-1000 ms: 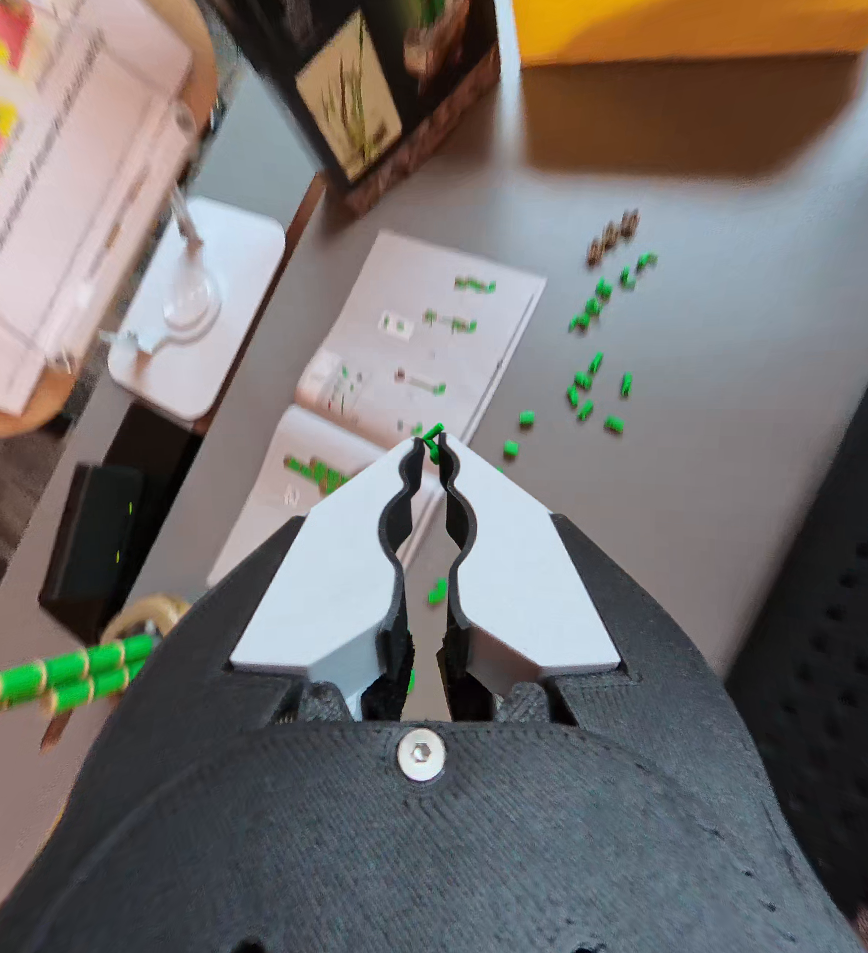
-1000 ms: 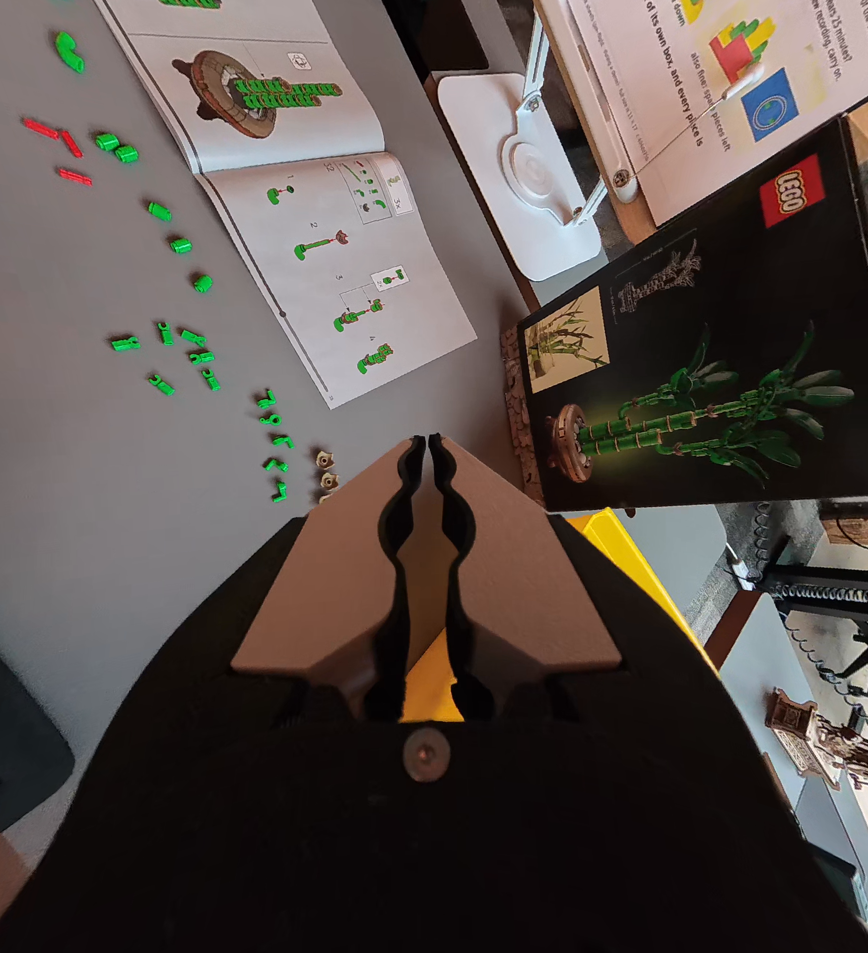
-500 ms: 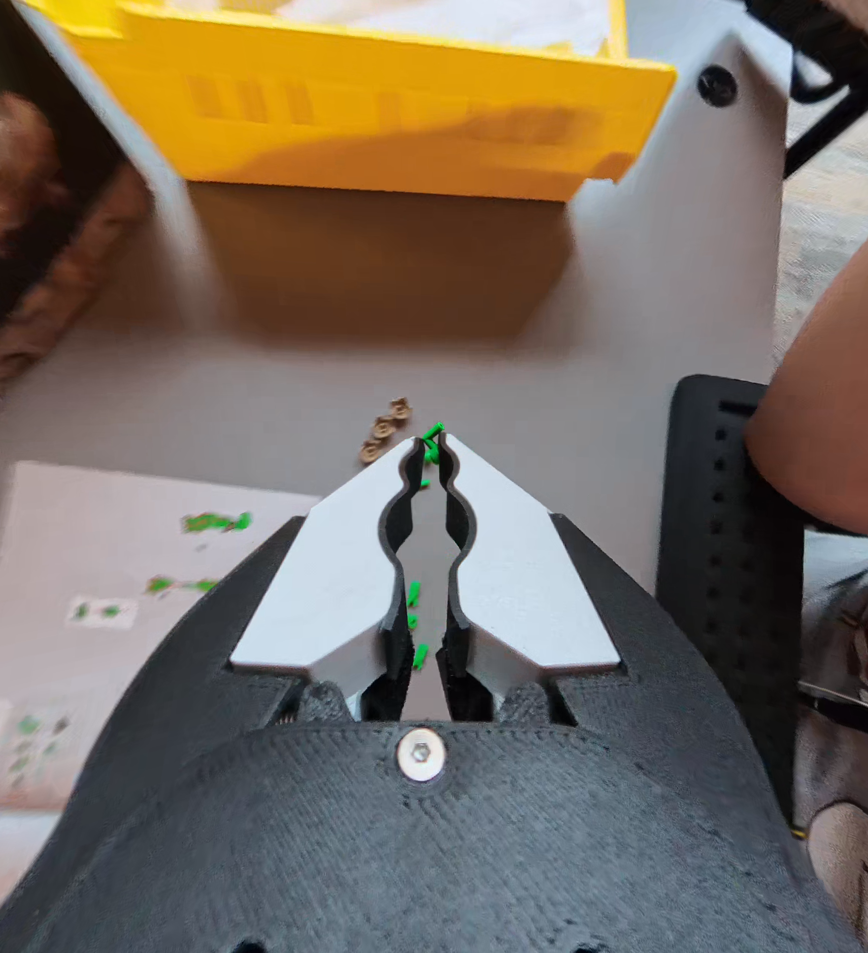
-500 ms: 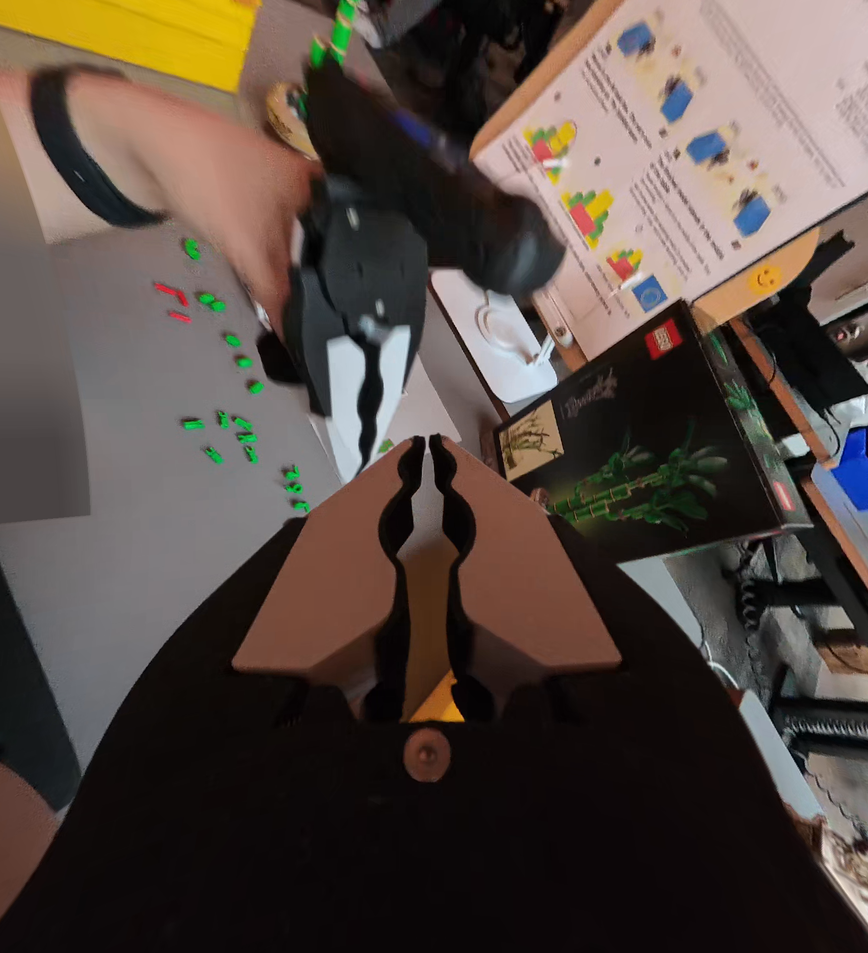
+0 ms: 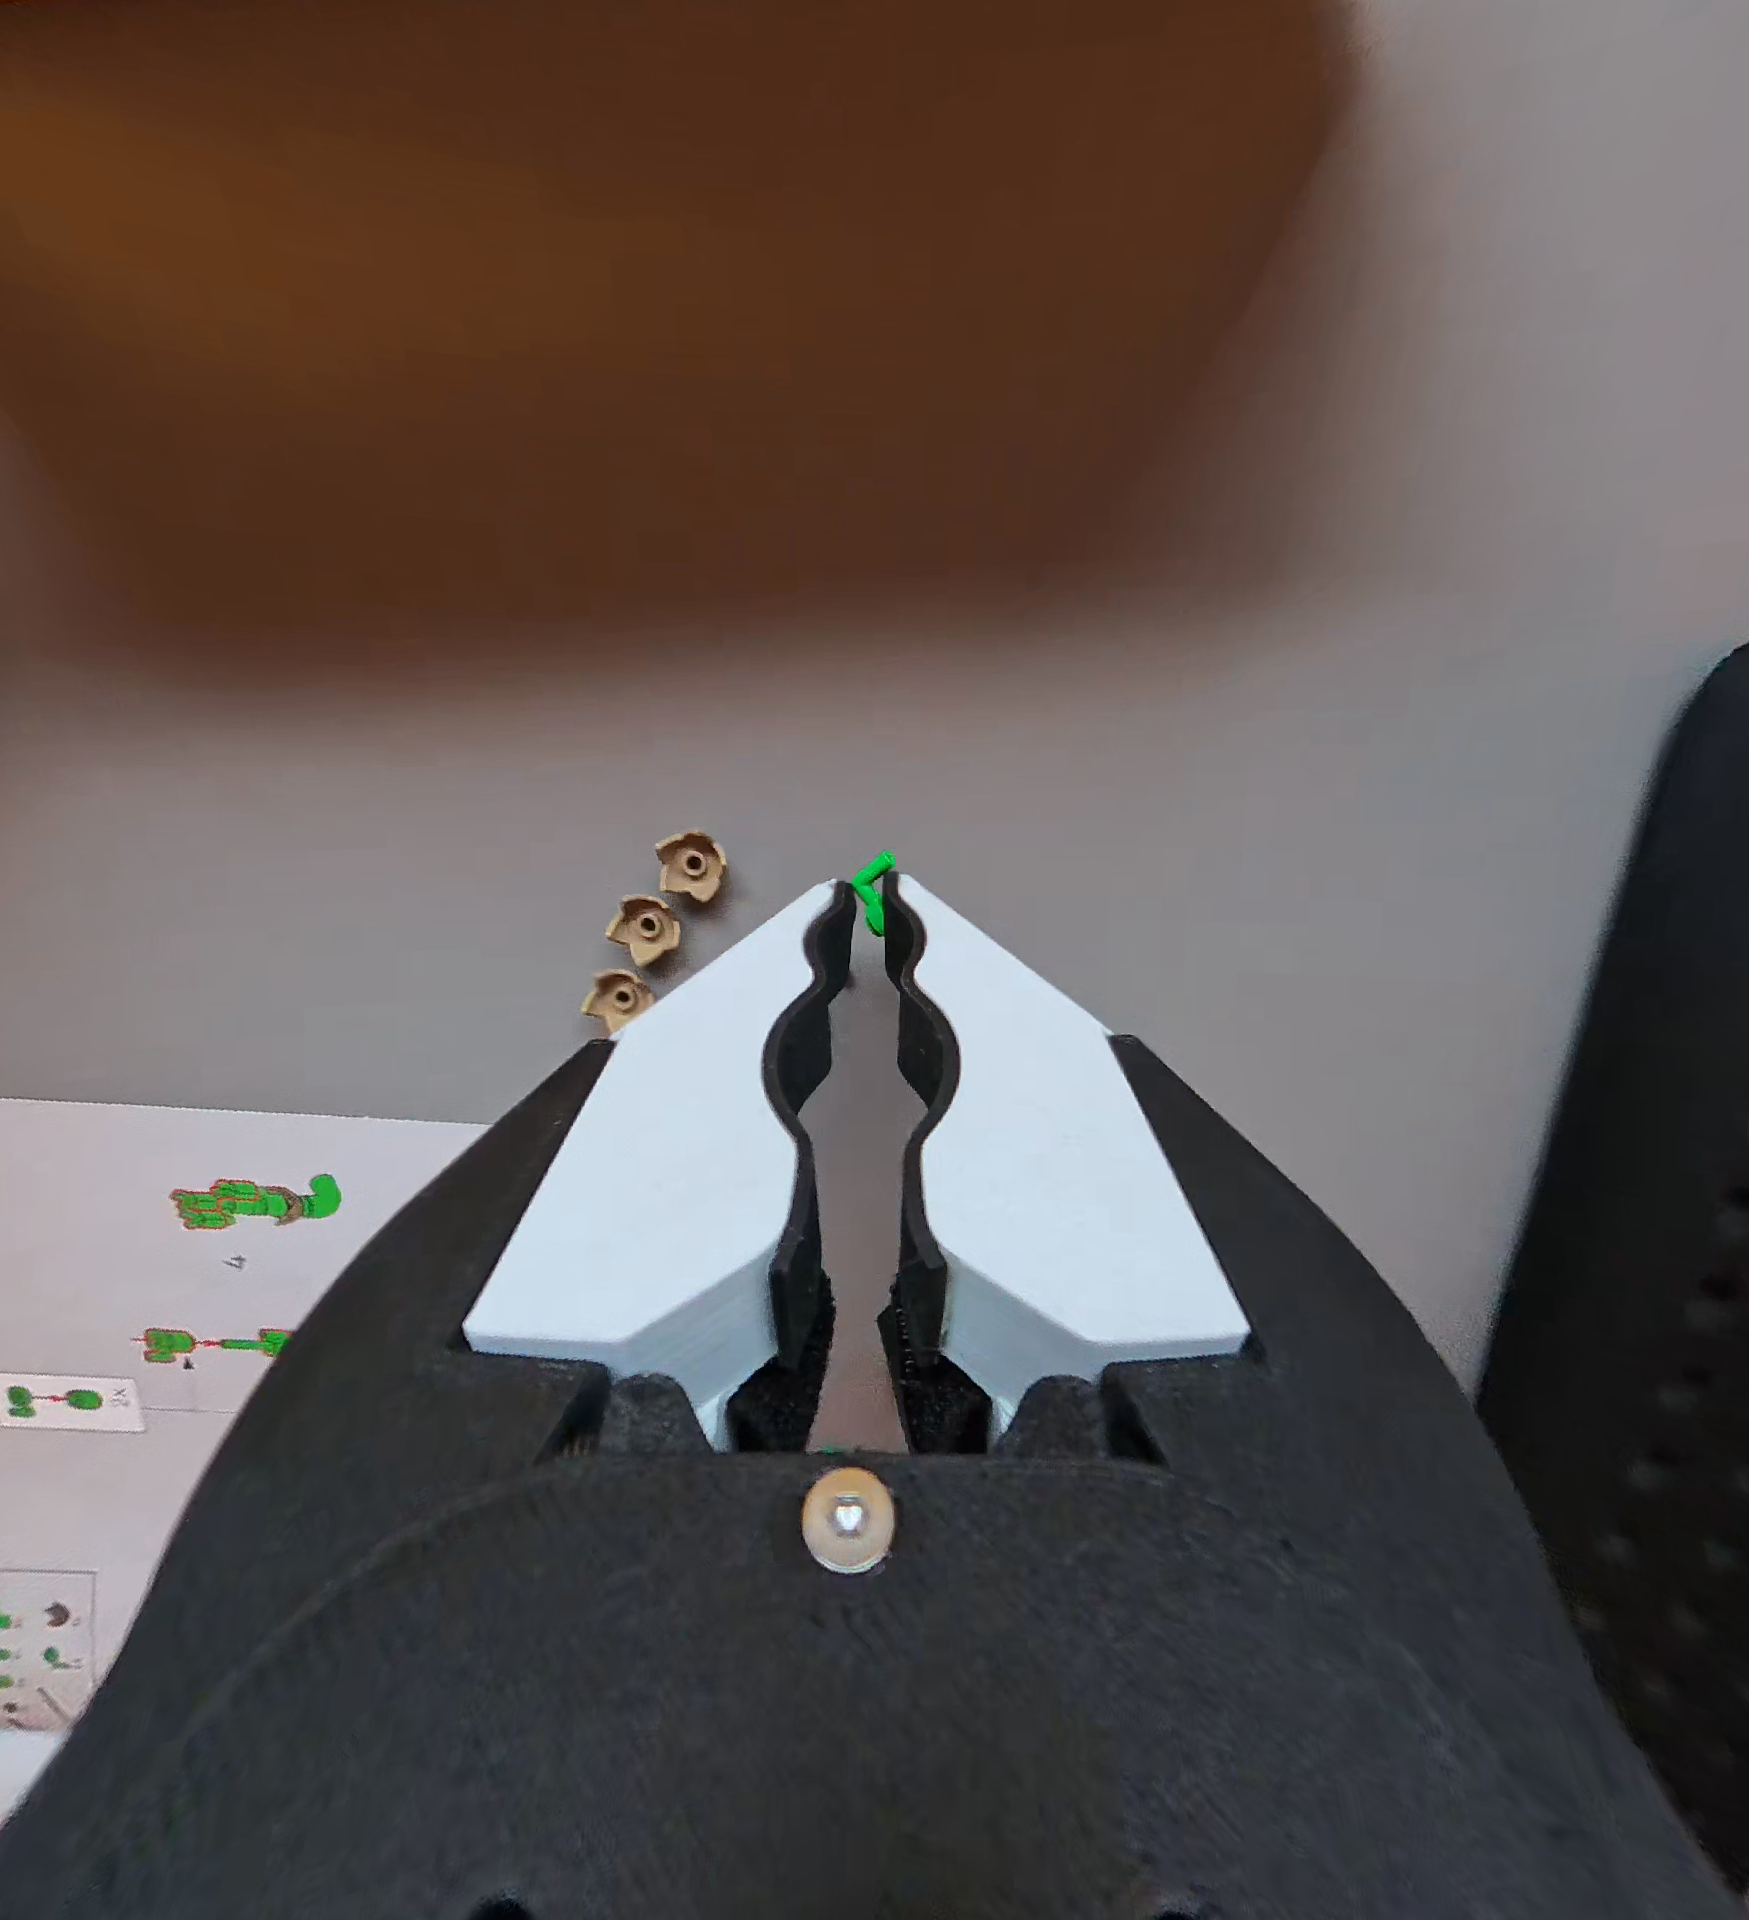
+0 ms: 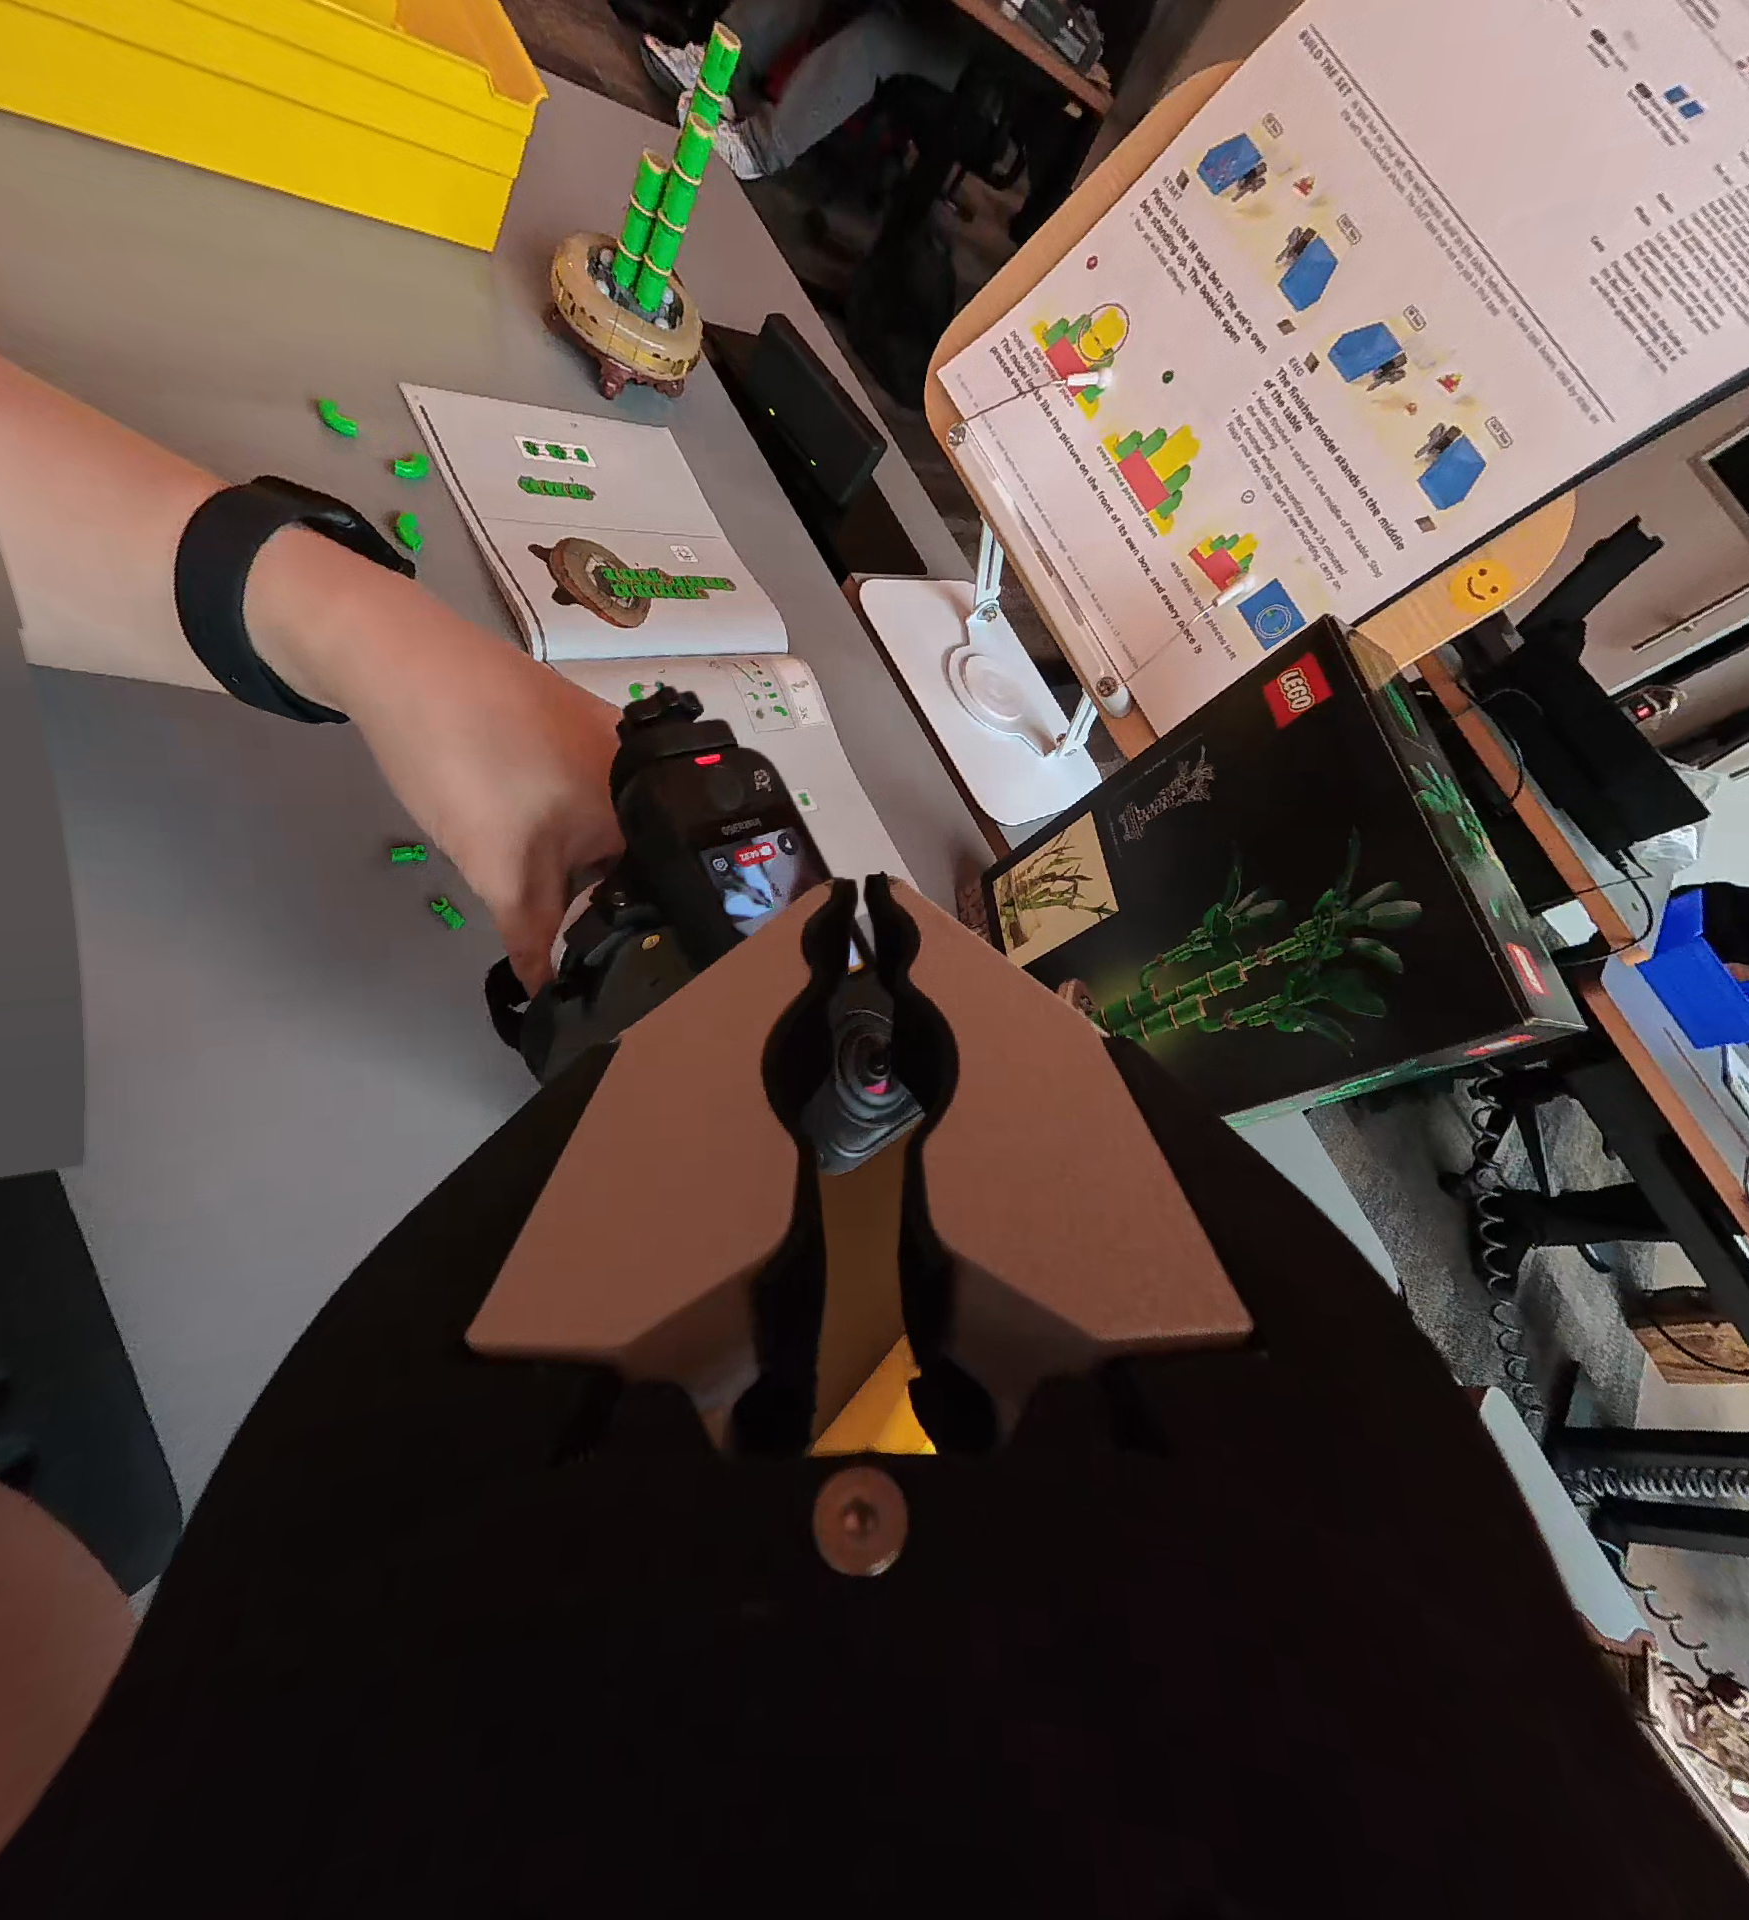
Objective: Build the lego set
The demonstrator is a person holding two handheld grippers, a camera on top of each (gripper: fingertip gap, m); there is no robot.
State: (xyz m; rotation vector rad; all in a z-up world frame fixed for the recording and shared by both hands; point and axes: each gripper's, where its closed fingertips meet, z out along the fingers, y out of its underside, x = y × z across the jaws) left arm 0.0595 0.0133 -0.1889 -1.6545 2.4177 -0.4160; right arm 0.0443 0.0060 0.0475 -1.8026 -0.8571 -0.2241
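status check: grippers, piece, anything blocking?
Left gripper shut on small green piece, above table beside three tan pieces. Right gripper shut, empty, above the left unit. Bamboo model stands far off. Nothing blocking.

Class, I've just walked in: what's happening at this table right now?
A person is building a lego bamboo plant with two handheld grippers. The left gripper pinches a small green piece at its tips, above the grey table beside three tan pieces. The right gripper holds nothing. The part-built bamboo model stands beyond the open instruction booklet.
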